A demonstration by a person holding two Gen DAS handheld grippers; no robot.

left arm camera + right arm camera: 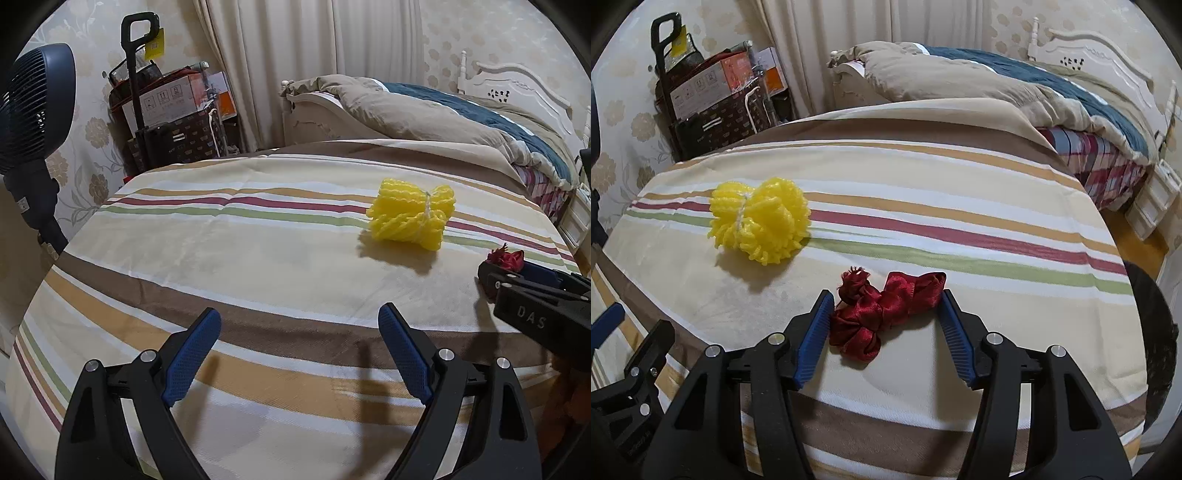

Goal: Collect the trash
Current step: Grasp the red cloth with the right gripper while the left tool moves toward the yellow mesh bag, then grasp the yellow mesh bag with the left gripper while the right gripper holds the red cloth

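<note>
A yellow foam-net bundle (412,214) tied with white string lies on the striped tablecloth (221,236); it also shows in the right wrist view (759,225). A crumpled dark red ribbon (882,310) lies on the cloth between the fingers of my right gripper (884,306), which is open around it. Its fingers stand at both sides of the ribbon. In the left wrist view the ribbon (508,258) peeks over the right gripper (491,271). My left gripper (299,323) is open and empty, near the front of the table, left of the ribbon.
A bed (1015,85) with a tan and blue duvet stands behind the table. Boxes and a trolley (170,110) stand at the back left by the curtain. A dark fan (33,122) stands at the left. A dark round object (1156,332) stands right of the table.
</note>
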